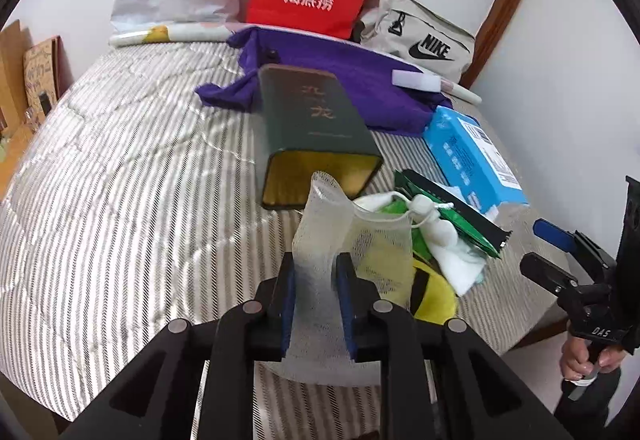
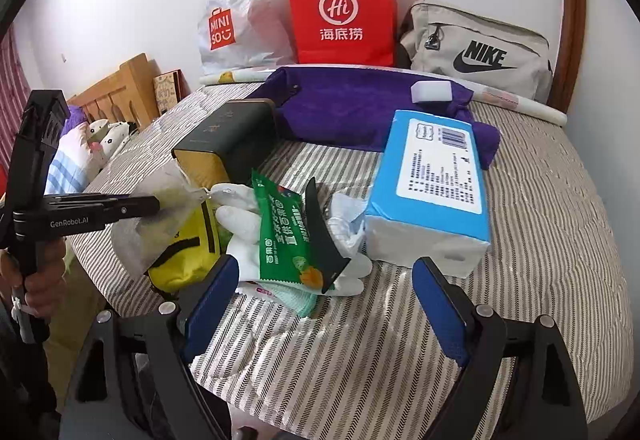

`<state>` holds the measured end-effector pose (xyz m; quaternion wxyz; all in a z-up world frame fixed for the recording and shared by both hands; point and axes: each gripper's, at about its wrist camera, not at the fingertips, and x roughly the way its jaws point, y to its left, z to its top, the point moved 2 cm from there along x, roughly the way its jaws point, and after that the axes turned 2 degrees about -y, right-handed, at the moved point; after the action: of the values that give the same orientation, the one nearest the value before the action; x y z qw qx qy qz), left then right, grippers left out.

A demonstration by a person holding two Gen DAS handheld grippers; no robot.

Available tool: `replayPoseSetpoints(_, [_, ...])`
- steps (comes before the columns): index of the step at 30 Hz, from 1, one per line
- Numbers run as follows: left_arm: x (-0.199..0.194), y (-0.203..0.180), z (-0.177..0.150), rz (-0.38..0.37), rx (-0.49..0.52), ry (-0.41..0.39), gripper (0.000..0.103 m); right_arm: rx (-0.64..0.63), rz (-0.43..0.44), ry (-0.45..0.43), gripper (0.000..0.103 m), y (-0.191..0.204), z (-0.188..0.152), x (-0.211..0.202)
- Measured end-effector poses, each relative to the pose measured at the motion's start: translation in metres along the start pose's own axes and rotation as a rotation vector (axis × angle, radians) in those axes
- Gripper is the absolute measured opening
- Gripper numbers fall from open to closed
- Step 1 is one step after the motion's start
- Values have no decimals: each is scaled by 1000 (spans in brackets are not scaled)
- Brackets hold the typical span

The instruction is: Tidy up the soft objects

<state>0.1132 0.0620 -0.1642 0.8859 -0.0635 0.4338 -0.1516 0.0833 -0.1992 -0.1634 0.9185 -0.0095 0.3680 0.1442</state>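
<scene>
My left gripper (image 1: 316,280) is shut on a white mesh pouch (image 1: 340,228), held up just in front of a dark green tin (image 1: 316,127) that lies on its side with its open end toward me. In the right wrist view the same pouch (image 2: 160,215) hangs from the left gripper (image 2: 154,207) above a yellow pouch (image 2: 180,260). My right gripper (image 2: 326,272) stands open over a pile of white gloves (image 2: 244,224) and a green snack packet (image 2: 284,236), gripping nothing. A blue tissue pack (image 2: 432,191) lies right of the pile, with a purple towel (image 2: 352,111) behind.
Everything lies on a striped mattress (image 2: 360,360). Along the wall stand a white Miniso bag (image 2: 240,19), a red paper bag (image 2: 344,15) and a grey Nike bag (image 2: 480,55). A white foam block (image 2: 432,91) rests on the towel. A wooden headboard (image 2: 120,91) is at the left.
</scene>
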Motion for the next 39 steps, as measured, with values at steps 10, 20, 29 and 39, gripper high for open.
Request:
replayPoseSetpoints(10, [-14, 21, 10, 63, -11, -53, 19, -12, -1, 15, 88, 4, 3, 7])
replayPoseSetpoints(20, [-3, 64, 1, 201, -84, 7, 11, 4, 11, 11, 88, 4, 4, 13])
replayPoseSetpoints(29, [14, 63, -10, 201, -80, 45, 11, -37, 11, 38, 76, 12, 4, 28])
replayPoseSetpoints(39, [13, 62, -11, 156, -81, 32, 24, -69, 38, 52, 55, 18, 3, 29])
